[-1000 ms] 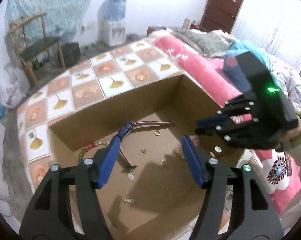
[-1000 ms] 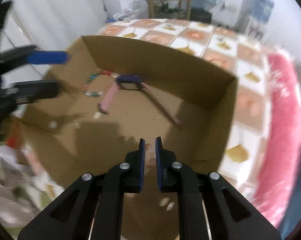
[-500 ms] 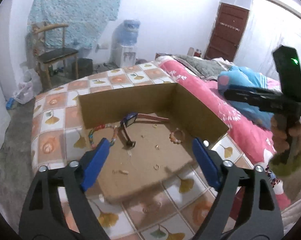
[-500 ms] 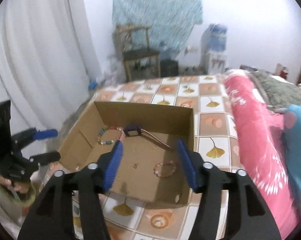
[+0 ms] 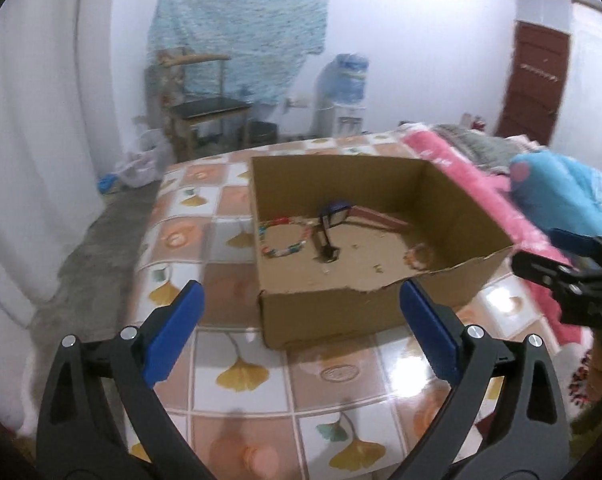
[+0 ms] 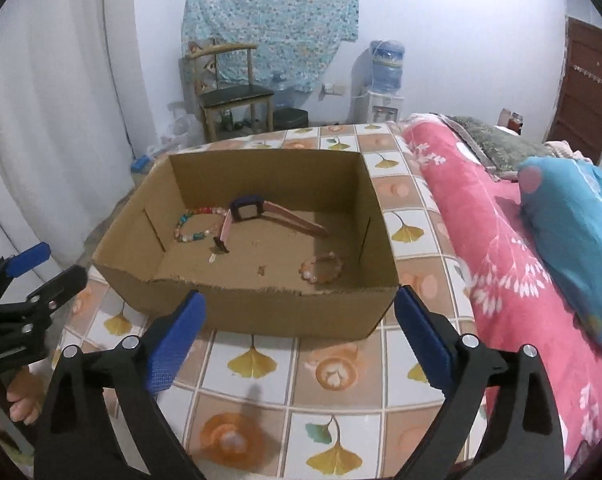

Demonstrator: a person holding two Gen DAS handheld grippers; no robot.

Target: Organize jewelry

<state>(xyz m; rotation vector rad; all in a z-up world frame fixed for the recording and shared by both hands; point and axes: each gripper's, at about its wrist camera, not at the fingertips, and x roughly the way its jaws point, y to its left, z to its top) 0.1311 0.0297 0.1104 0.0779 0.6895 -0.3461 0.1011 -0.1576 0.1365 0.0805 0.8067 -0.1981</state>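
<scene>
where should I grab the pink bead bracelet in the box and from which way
Pinch one side of the pink bead bracelet's ring, coming straight down from above. It lies flat on the cardboard box floor near the right wall, so a side approach is probably blocked.

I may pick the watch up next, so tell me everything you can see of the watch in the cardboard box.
The watch has a dark, squarish case standing on edge, tilted, near the back wall of the cardboard box. Two pink straps, unbuckled and rubbery-looking, splay from it across the box floor: one runs right, the other comes forward and ends in a dark buckle. The forward strap lies against or just beside the multicoloured bead bracelet. No gripper touches it.
</scene>
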